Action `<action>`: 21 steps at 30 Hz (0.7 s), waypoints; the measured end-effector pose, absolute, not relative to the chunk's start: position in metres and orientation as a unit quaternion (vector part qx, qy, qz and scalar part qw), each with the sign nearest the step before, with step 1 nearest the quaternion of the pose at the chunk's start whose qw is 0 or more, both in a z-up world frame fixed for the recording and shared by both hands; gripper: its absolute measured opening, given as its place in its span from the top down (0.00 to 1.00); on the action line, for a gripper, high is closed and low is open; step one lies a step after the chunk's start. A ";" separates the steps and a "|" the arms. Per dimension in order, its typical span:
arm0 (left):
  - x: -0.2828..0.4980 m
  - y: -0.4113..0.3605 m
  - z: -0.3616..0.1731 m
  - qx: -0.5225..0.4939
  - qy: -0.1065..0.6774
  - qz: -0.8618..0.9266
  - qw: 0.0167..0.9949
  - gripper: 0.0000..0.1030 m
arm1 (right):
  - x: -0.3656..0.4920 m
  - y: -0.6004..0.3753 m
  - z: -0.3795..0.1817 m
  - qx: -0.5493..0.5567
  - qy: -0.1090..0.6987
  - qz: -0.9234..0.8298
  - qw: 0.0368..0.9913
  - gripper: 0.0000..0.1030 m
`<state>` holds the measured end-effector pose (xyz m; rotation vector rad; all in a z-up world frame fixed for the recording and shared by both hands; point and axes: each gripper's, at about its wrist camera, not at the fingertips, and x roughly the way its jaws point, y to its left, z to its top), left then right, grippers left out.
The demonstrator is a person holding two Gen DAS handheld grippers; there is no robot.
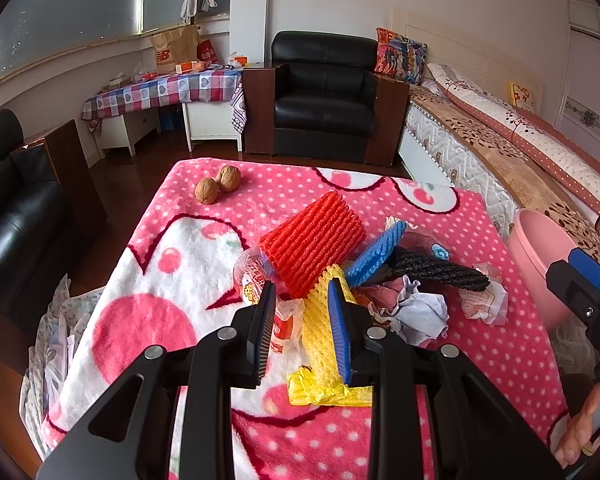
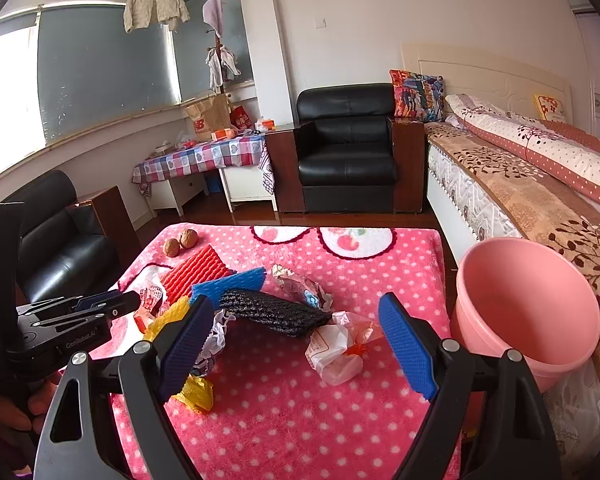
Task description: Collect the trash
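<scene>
A trash pile lies on the pink dotted blanket (image 1: 480, 360): red foam net (image 1: 314, 240), blue foam net (image 1: 376, 254), black foam net (image 1: 440, 270), yellow foam net (image 1: 320, 328), crumpled paper (image 1: 418, 314) and plastic wrappers (image 1: 482, 300). My left gripper (image 1: 302, 330) is part closed around the yellow net and a clear wrapper (image 1: 286, 326), jaws a little apart. My right gripper (image 2: 296, 344) is wide open and empty above the blanket, near a white wrapper (image 2: 334, 350) and the black net (image 2: 276, 312). The pink bin (image 2: 528, 312) stands at the right.
Two walnuts (image 1: 218, 184) lie at the blanket's far left. A black armchair (image 1: 324, 92) stands behind, another black sofa (image 1: 16, 208) at the left, a bed (image 1: 500, 136) along the right, a checked-cloth table (image 1: 160, 92) by the window.
</scene>
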<state>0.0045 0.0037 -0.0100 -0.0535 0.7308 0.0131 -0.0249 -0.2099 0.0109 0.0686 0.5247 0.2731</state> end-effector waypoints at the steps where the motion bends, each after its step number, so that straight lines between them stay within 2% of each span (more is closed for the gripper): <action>1: 0.004 0.003 -0.010 -0.026 0.357 0.008 0.934 0.74 | -0.025 -0.210 0.011 0.034 0.258 0.134 0.956 0.20; 21: -0.005 0.023 0.001 -0.040 0.332 0.003 0.942 0.74 | -0.025 -0.219 0.008 0.055 0.265 0.137 0.953 0.20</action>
